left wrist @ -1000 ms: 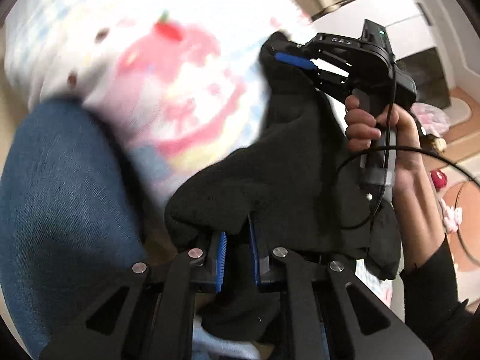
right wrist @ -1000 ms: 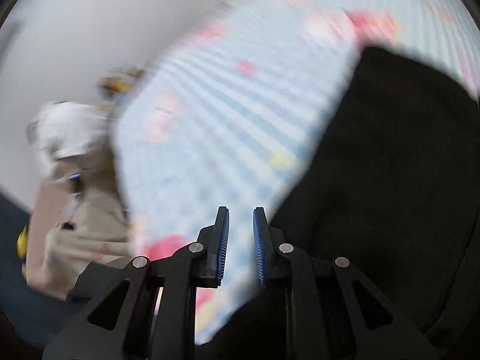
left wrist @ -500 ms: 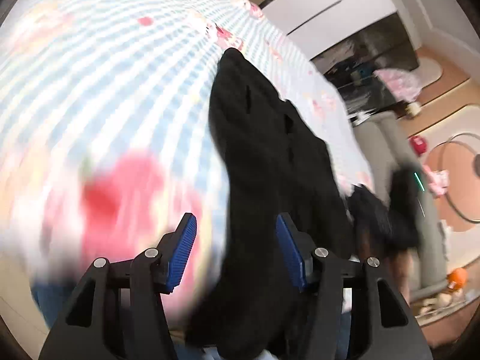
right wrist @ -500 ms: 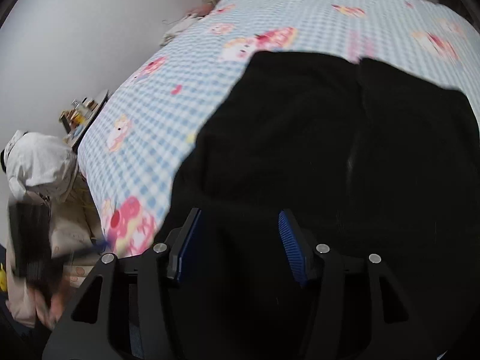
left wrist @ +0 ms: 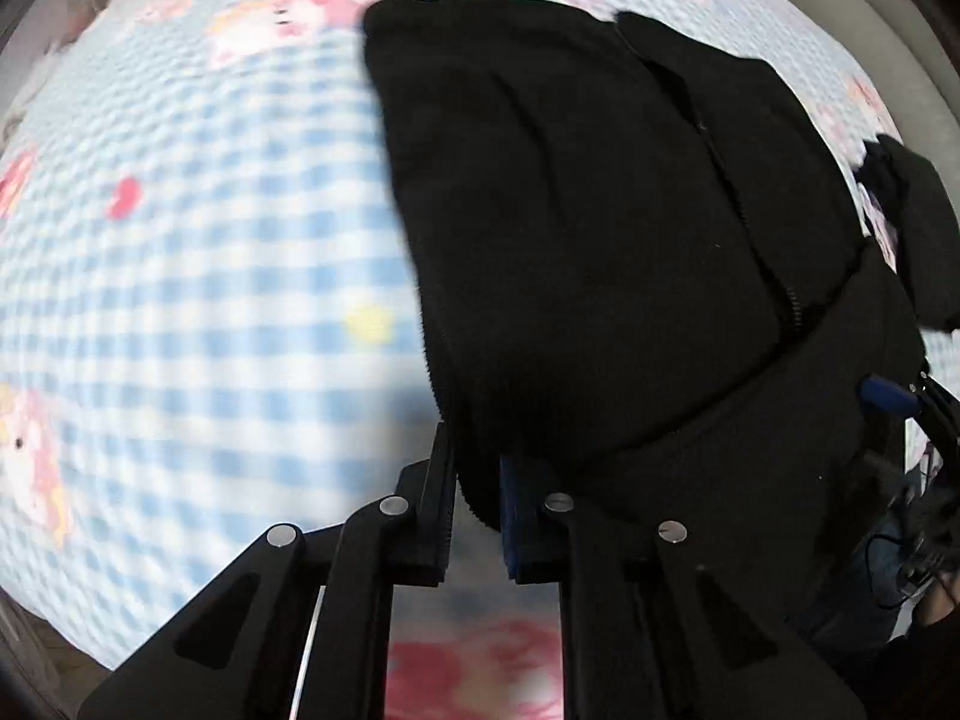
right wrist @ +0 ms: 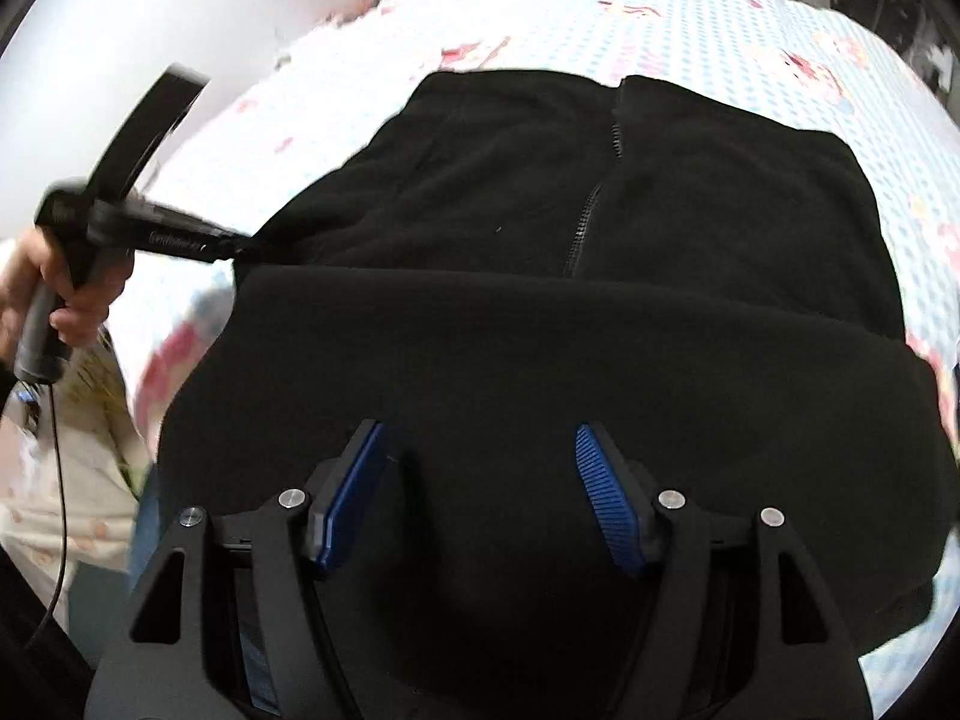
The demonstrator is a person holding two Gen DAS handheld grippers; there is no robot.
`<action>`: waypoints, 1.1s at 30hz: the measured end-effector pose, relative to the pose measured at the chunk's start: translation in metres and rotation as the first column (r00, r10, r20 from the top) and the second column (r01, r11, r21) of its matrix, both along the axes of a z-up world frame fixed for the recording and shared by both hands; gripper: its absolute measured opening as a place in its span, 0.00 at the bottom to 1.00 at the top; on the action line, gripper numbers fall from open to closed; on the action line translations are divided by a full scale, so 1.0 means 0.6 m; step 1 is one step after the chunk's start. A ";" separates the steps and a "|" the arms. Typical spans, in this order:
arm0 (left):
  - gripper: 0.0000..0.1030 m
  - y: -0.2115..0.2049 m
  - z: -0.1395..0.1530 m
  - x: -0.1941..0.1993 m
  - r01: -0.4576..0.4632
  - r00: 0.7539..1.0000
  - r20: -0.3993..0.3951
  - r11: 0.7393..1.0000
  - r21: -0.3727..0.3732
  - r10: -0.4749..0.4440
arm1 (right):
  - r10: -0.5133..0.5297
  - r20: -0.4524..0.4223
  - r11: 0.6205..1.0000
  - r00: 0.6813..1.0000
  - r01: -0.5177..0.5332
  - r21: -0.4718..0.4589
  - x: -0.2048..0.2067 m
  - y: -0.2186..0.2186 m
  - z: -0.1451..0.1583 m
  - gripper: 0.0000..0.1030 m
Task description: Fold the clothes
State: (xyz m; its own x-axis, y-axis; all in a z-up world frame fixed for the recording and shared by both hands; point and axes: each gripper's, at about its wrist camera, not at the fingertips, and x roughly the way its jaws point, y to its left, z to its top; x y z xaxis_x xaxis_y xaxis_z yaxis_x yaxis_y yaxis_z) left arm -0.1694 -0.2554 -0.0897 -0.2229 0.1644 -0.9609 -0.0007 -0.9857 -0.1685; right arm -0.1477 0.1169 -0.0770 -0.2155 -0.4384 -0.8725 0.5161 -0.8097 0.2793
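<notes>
Bed: a blue-and-white checked sheet with pink cartoon prints carries the garment; half a second ago the same sheet showed at a steeper slant in the left wrist view.

Black fleece jacket: it lies flat on the bed, zip up the middle, with its near part doubled over into a thick band across the front. A second ago it hung bunched in the air between the two tools; now it rests on the sheet. By my reading one fold is laid down, and more may be wanted before it counts as folded.

Right gripper: jaws wide apart, blue pads clear of the cloth and gripping nothing, poised just over the doubled band. A second ago they were nearly closed, so the fleece has been let go on this side.

Left gripper: jaws drawn close, nipping the left edge of the fleece between them. Half a second ago they stood open; they have since closed on that edge.
</notes>
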 end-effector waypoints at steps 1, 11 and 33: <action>0.17 -0.003 0.005 0.008 -0.008 1.000 -0.014 1.000 0.014 0.008 | -0.008 0.006 1.000 1.000 0.008 0.004 -0.004 0.006 -0.006 0.67; 0.34 -0.031 0.051 0.083 -0.075 0.983 -0.151 0.984 0.162 0.099 | -0.092 -0.023 0.995 0.995 0.091 -0.049 0.003 0.118 0.040 0.64; 0.42 0.061 0.000 0.426 -0.226 0.918 -0.206 0.872 0.434 0.340 | -0.150 0.099 0.975 0.984 0.163 -0.148 0.102 0.216 0.012 0.64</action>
